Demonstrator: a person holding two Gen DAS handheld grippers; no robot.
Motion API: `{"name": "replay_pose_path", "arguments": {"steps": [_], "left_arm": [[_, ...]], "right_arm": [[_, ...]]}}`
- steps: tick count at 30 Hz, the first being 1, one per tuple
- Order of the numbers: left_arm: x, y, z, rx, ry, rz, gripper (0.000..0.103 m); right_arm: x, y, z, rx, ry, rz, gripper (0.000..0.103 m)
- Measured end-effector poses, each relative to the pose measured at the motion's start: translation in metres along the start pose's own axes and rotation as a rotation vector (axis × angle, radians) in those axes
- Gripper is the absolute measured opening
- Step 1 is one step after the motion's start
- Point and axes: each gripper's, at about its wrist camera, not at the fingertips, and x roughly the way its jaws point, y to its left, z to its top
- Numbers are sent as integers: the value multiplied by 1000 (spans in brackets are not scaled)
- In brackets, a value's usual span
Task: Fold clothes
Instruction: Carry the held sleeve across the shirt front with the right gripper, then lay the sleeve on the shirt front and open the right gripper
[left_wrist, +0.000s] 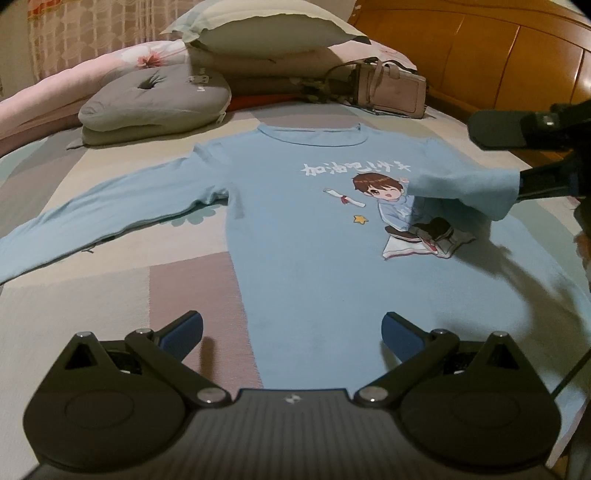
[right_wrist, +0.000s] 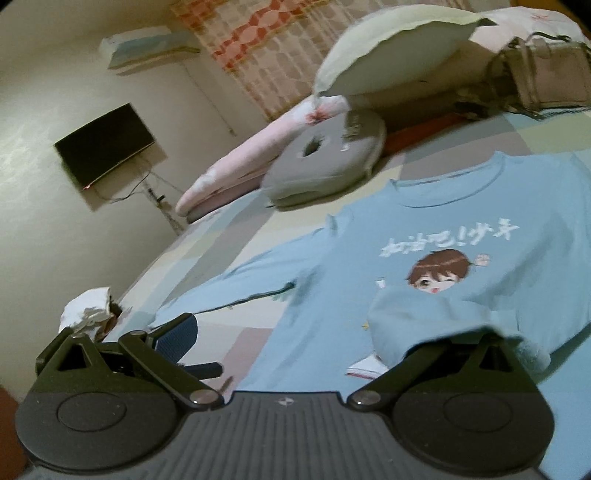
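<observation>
- Left wrist view: I'm hovering my spread left tongs (left_wrist: 291, 326) above the shirt (left_wrist: 314, 266) hem.
- My right tongs (right_wrist: 436, 332) are pinching the sleeve cuff (left_wrist: 465, 188), carrying it across the chest; next, lay it flat.

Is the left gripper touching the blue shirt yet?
Apart. The left wrist view shows the left gripper open above the blue shirt, its fingers casting shadows on the fabric and bedspread below.
</observation>
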Motion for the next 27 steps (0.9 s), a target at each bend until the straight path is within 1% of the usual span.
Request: {"name": "replay_pose_path", "arguments": {"steps": [7, 13, 21, 24, 27], "left_arm": [[0, 6, 0, -23, 1, 18, 102], [0, 11, 0, -40, -2, 27, 102], [1, 13, 0, -43, 1, 41, 102], [3, 11, -1, -22, 10, 57, 102], [2, 16, -1, -39, 9, 63, 102]], "right_arm": [[8, 20, -12, -108, 55, 11, 103], [12, 27, -22, -157, 89, 7, 103], [21, 34, -41, -276, 123, -42, 103], [20, 29, -45, -268, 125, -60, 103], [15, 25, -46, -266, 114, -63, 103]]}}
